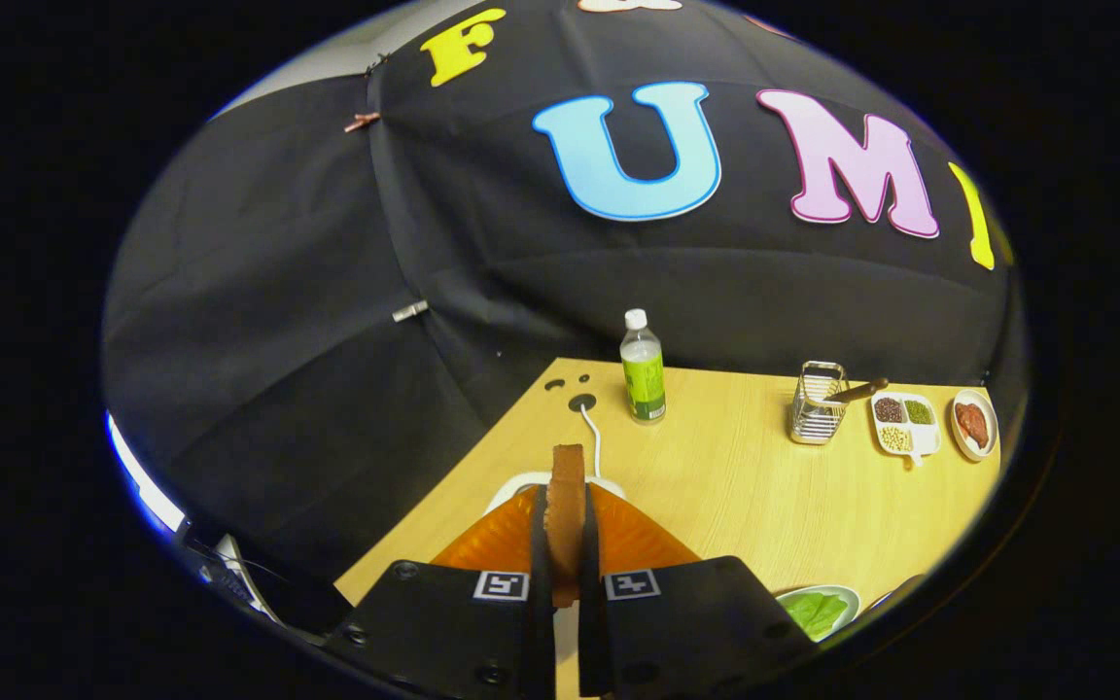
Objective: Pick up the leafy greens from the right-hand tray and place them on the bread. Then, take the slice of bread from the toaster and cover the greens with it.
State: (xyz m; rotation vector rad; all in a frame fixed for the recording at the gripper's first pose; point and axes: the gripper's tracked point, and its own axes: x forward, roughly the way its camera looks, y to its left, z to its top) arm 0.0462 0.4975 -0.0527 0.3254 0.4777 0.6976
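Gripper view: the gripper pinches an upright slice of bread between both fingers, above the toaster. Beyond stands a bottle, then a wire rack, a divided dish and a plate. Greens lie beside the right finger.

The slice of bread is toasted brown with a darker crust, and the gripper pinches it from both sides. The toaster beneath shows white. The desk is pale yellow wood with a fine grain. The bottle is clear with a white cap and a lime-green label. The wire rack is shiny silver. The divided dish is white, holding dark brown, green and pale yellow grains. The leafy greens are bright green on a white plate.
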